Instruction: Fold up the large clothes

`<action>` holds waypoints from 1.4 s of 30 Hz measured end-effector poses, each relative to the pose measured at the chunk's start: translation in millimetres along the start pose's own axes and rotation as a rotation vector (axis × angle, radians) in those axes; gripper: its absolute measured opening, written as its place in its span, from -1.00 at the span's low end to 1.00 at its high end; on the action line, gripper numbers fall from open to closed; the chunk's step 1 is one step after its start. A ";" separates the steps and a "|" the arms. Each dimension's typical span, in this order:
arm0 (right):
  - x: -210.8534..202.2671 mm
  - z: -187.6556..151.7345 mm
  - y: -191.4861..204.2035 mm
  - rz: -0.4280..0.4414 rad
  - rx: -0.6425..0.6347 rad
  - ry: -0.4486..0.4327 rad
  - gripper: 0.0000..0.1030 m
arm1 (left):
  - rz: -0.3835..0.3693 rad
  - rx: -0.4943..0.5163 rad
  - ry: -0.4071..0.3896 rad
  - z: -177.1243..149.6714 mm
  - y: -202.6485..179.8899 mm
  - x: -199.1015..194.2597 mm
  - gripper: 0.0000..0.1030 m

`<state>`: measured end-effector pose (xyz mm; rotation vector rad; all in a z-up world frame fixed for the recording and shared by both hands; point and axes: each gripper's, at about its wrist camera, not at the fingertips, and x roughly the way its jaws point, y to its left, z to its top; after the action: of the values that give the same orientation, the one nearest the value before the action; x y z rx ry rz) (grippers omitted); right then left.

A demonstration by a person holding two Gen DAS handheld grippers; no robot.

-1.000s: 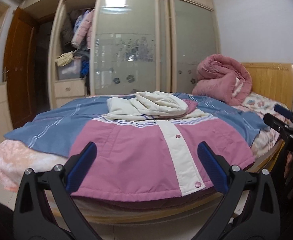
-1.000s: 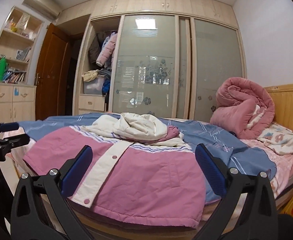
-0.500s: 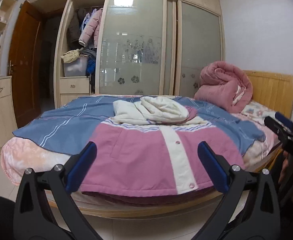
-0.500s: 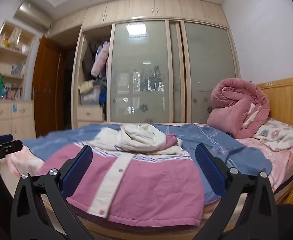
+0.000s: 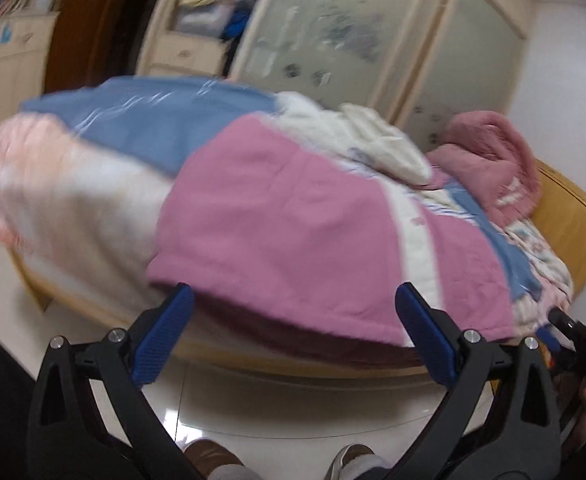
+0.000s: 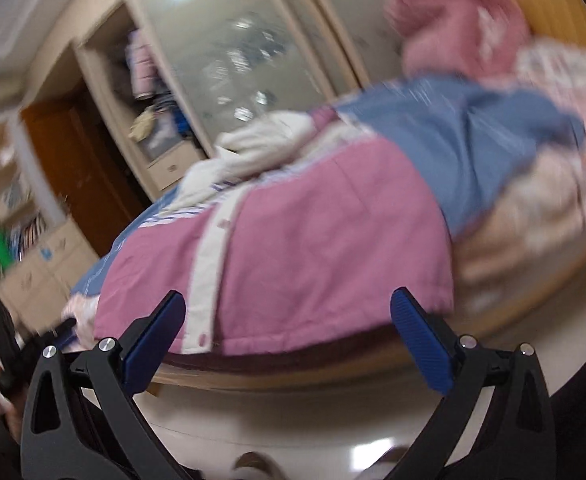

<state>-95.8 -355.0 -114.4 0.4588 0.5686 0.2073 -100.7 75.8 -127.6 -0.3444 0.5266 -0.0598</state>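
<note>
A large pink padded jacket (image 5: pixel 293 232) with a white button placket and a cream hood lies spread flat on the bed, its hem hanging at the near edge. In the right wrist view the same jacket (image 6: pixel 313 264) fills the middle. My left gripper (image 5: pixel 293 300) is open, held just short of the hem with nothing between its blue pads. My right gripper (image 6: pixel 289 308) is open too, close to the hem near the placket. Both views are tilted and blurred by motion.
A blue sheet (image 5: pixel 145 120) covers the wooden bed (image 5: pixel 293 364), with a rolled pink quilt (image 5: pixel 493 160) by the headboard. A wardrobe (image 5: pixel 333 40) with glass sliding doors stands behind. A person's shoes (image 5: pixel 213 460) rest on the tiled floor below.
Both grippers have dropped and tilted downward towards the near hem of the jacket, each rolling sideways. The jacket has not moved. Both stay open.
</note>
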 end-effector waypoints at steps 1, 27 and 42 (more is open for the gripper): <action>1.9 -3.4 -7.3 -0.004 0.019 0.015 0.97 | 0.024 0.013 -0.009 -2.6 1.9 1.9 0.96; 37.4 53.0 -7.2 0.366 0.210 -0.041 -0.93 | -0.010 0.003 0.064 -19.2 8.1 27.7 0.96; 40.4 60.5 -3.8 0.389 0.187 -0.032 -0.93 | -0.104 -0.366 0.111 8.8 44.3 76.9 -0.58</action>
<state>-28.2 -367.5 -90.1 0.7530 0.4646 0.5203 -31.3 109.2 -172.5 -0.7289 0.6304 -0.0833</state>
